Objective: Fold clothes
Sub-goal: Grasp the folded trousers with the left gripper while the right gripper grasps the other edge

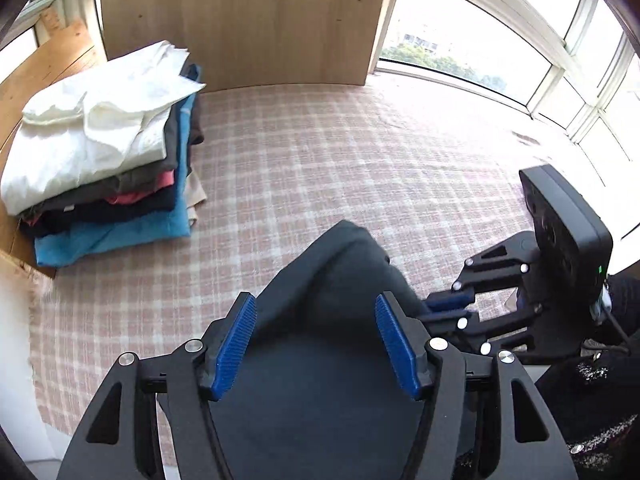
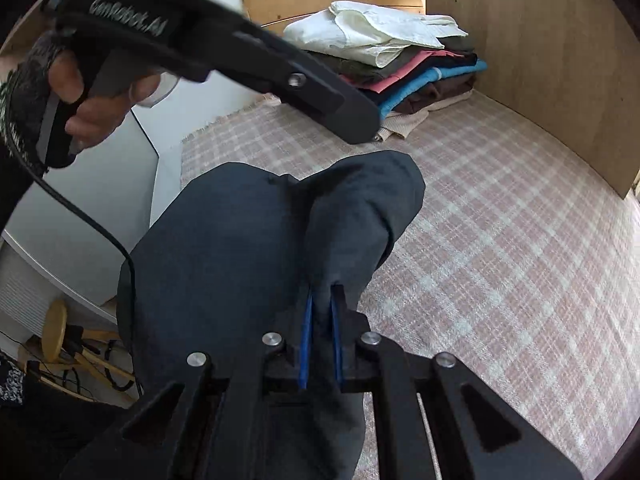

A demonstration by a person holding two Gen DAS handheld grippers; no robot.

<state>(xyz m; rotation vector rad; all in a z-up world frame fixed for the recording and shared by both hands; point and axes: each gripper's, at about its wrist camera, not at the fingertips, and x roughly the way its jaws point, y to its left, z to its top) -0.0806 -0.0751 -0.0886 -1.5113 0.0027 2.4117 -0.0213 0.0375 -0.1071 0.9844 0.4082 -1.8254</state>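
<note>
Two grippers are in play over the pink checked cloth (image 1: pixel 320 152), and only one has a hold. The right gripper (image 2: pixel 320 320) has its blue pads pinched tight on a fold of the dark garment (image 2: pixel 248 248), cloth bunched up ahead of its fingertips and draping down behind and to the left of them. The left gripper (image 1: pixel 316 332) is wide apart, pads either side of that same dark garment (image 1: pixel 332 280), which humps up between and beyond the jaws without being squeezed by either pad. From that left view the right gripper (image 1: pixel 452 308) sits just off to the right of the jaws, pads together.

Far ahead and to the left of the left jaws, there's a pile of folded clothes (image 1: pixel 108 152), white on top, then dark, pink and blue layers, against the wooden panel (image 1: pixel 248 20). So a good deal looks done already, I'd say. This dark piece is the one in hand, and it's nowhere near flat: crumpled, partly hanging off the near edge. Spreading it, folding it and adding it to the pile all seem left. Whether more clothes wait out of sight, I can't tell.
</note>
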